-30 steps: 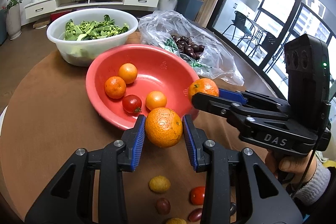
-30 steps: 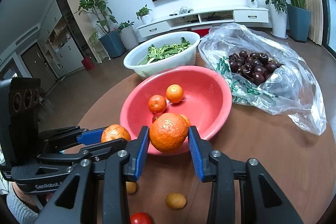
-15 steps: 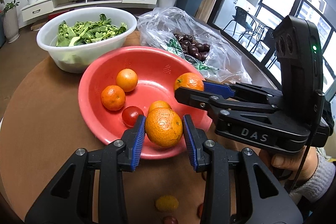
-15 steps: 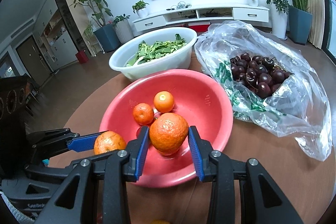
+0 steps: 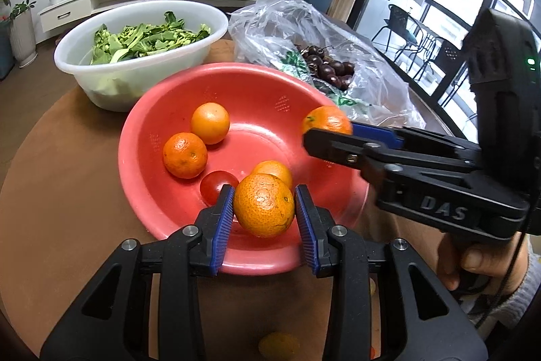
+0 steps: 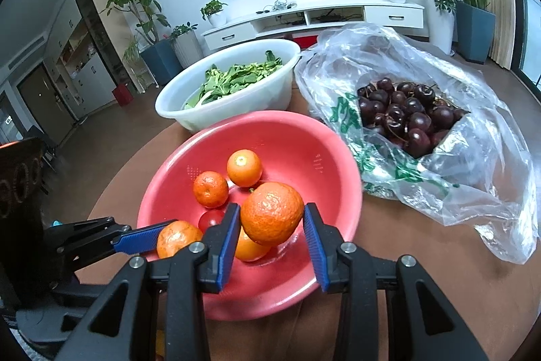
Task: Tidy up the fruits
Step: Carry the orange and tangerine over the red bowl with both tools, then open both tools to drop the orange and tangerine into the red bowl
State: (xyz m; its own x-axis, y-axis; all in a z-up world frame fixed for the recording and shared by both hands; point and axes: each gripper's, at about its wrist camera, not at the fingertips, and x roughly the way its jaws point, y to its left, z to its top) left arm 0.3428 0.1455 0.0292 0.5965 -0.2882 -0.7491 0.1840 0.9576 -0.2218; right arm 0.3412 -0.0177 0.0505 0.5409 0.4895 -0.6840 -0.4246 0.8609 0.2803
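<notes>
A red bowl (image 5: 135,137) (image 6: 338,151) sits mid-table with three oranges and a small tomato (image 5: 216,186) in it. My left gripper (image 5: 265,195) is shut on a large orange (image 5: 263,208), held over the bowl's near side. My right gripper (image 6: 272,212) is shut on another orange (image 6: 272,213), over the bowl's right part. Each wrist view shows the other gripper from the side: the right gripper (image 5: 329,131) with its orange (image 5: 324,120), and the left gripper (image 6: 169,235) with its orange (image 6: 175,237).
A white basin of leafy greens (image 5: 142,70) stands behind the red bowl. An open plastic bag of dark cherries (image 6: 405,117) lies to its right. A small yellow fruit (image 5: 279,344) lies on the brown table near me. A person's hand (image 5: 473,263) grips the right handle.
Both grippers, each still holding its orange, have moved forward and slightly down, from in front of the red bowl's rim to above its inside. The loose small fruits have slid out of view below.
</notes>
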